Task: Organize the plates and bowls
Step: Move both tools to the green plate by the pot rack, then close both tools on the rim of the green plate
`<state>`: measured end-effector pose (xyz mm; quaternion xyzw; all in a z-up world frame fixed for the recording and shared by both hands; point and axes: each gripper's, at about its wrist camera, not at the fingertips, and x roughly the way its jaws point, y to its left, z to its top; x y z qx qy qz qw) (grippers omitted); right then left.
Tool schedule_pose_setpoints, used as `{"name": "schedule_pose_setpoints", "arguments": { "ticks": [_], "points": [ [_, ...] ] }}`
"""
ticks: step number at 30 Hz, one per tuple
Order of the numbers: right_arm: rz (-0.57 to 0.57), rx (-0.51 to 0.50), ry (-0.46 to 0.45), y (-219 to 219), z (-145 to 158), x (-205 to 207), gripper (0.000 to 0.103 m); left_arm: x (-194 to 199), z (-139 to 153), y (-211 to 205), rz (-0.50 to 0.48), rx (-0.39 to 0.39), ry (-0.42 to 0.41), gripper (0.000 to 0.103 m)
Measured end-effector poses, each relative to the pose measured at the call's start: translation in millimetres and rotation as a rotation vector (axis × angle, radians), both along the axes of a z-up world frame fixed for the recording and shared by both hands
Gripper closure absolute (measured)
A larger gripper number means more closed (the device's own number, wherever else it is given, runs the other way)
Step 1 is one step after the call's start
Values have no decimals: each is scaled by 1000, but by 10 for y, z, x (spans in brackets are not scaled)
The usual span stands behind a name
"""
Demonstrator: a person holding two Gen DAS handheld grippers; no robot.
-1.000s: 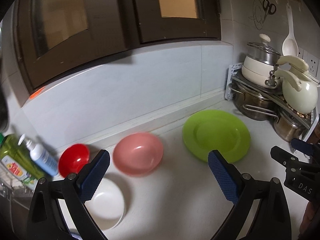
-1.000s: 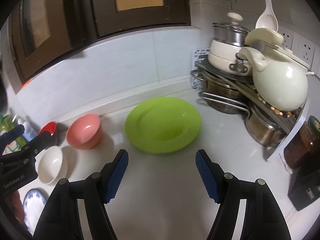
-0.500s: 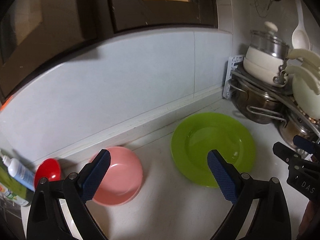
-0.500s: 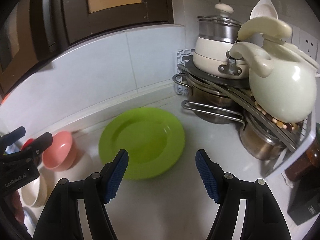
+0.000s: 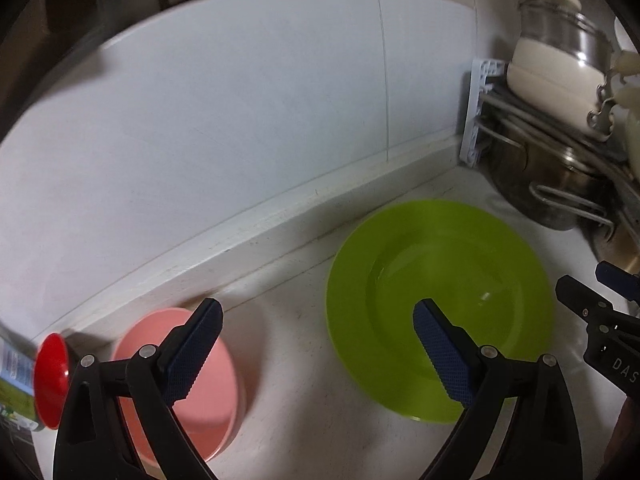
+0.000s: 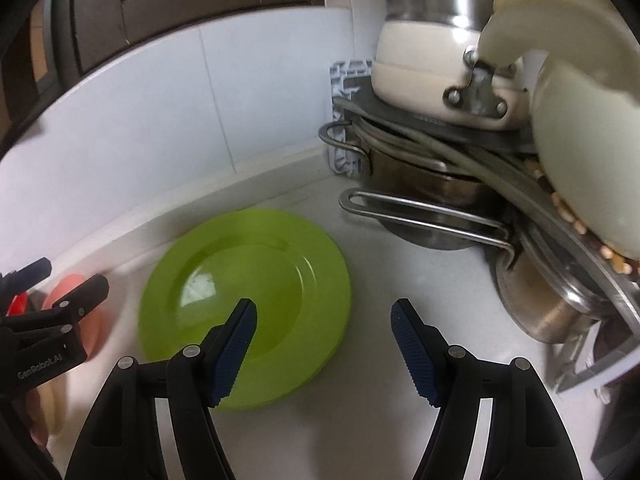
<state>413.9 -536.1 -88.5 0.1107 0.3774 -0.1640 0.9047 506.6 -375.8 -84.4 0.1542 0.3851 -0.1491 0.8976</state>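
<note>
A lime green plate (image 5: 440, 300) lies flat on the white counter near the back wall; it also shows in the right wrist view (image 6: 248, 300). A pink bowl (image 5: 200, 376) sits left of it, and a small red bowl (image 5: 50, 384) further left. My left gripper (image 5: 316, 344) is open and empty, its left finger over the pink bowl and its right finger over the plate. My right gripper (image 6: 324, 340) is open and empty, hovering over the plate's right edge. Each gripper shows at the edge of the other's view.
A corner rack (image 6: 460, 136) at the right holds steel pots (image 6: 420, 196), a cream pot (image 6: 432, 76) and a cream kettle (image 6: 584, 140). A bottle (image 5: 10, 376) stands at the far left. The tiled wall (image 5: 240, 120) runs close behind the dishes.
Both grippers have moved forward and to the right toward the green plate, which now looks larger. The white bowl has left the left wrist view. Both stay open.
</note>
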Motion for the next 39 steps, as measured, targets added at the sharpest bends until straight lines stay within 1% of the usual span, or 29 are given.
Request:
{"name": "schedule_pose_setpoints", "arguments": {
  "ticks": [4, 6, 8, 14, 15, 19, 21, 25, 27, 28, 30, 32, 34, 36, 37, 39],
  "points": [
    [-5, 12, 20, -83, -146, 109, 33, 145, -167, -43, -13, -10, 50, 9],
    [-8, 17, 33, -116, -210, 160, 33, 207, -240, -63, -13, -8, 80, 13],
    [-10, 21, 44, -145, -267, 204, 33, 260, -297, -84, -17, -13, 100, 13],
    [-11, 58, 86, -205, -430, 326, 33, 429, -474, -174, -12, 19, 140, 19],
    [-12, 60, 93, -201, -445, 340, 33, 452, -495, -177, -9, 20, 151, 22],
    [-13, 73, 116, -220, -513, 429, 33, 511, -557, -156, -8, 5, 193, 25],
    [-14, 79, 125, -234, -534, 466, 33, 537, -585, -160, -6, 6, 206, 30],
    [-17, 86, 141, -262, -562, 539, 34, 587, -625, -154, -5, 1, 229, 32],
    [-11, 91, 149, -276, -587, 595, 34, 608, -649, -169, -4, -2, 239, 35],
    [-9, 94, 156, -277, -601, 608, 34, 617, -657, -167, -3, -2, 243, 35],
    [-16, 106, 170, -295, -631, 638, 40, 633, -659, -161, -1, -12, 248, 36],
    [-11, 118, 182, -308, -666, 662, 40, 649, -664, -161, -1, -19, 256, 38],
    [-7, 113, 184, -307, -672, 679, 41, 675, -682, -187, 0, -31, 266, 42],
    [-4, 117, 189, -313, -674, 697, 44, 690, -684, -194, -5, -47, 284, 51],
    [-3, 114, 192, -312, -675, 706, 48, 695, -683, -196, -9, -55, 293, 53],
    [7, 119, 194, -315, -669, 720, 52, 707, -685, -203, -6, -59, 302, 56]
  ]
}}
